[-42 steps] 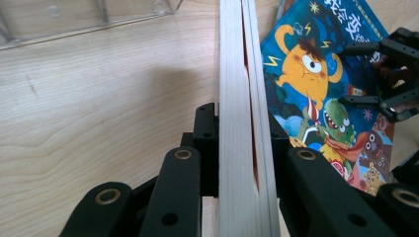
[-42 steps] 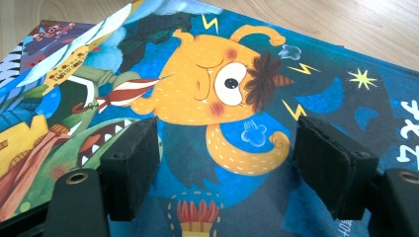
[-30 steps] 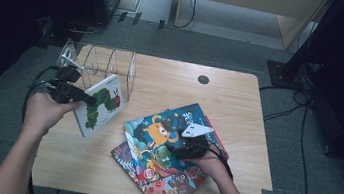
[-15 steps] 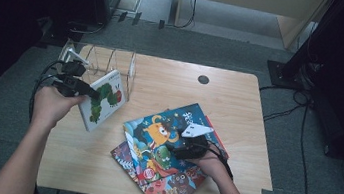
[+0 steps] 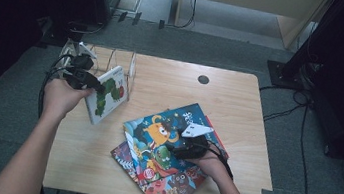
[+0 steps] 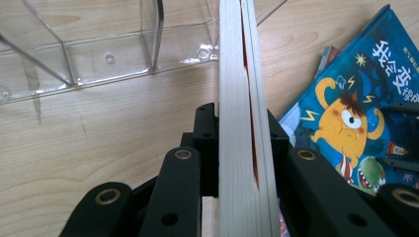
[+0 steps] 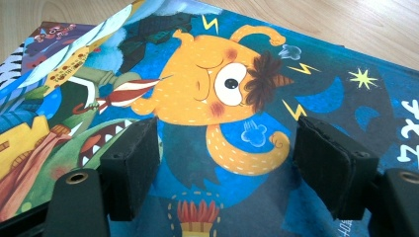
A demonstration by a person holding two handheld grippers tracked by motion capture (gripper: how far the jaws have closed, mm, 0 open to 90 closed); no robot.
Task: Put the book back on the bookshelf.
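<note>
My left gripper [image 5: 92,82] is shut on a white picture book with a green caterpillar [image 5: 109,94], held upright on edge just in front of a clear plastic book rack [image 5: 114,59]. In the left gripper view the book's page edges [image 6: 239,74] run up between both jaws, with the rack [image 6: 108,59] just beyond. My right gripper [image 5: 178,146] rests open over a blue book with an orange monster [image 5: 166,126]. In the right gripper view its two pads [image 7: 133,163] stand wide apart above that cover [image 7: 222,89].
A red illustrated book [image 5: 168,187] lies under the blue one near the table's front edge. The wooden table [image 5: 220,98] has a round cable hole [image 5: 203,79] at the back. Cables run across the floor to the right of the table.
My left hand has carried the white book away from the person, closer to the clear rack. The right gripper has stayed on the blue book.
</note>
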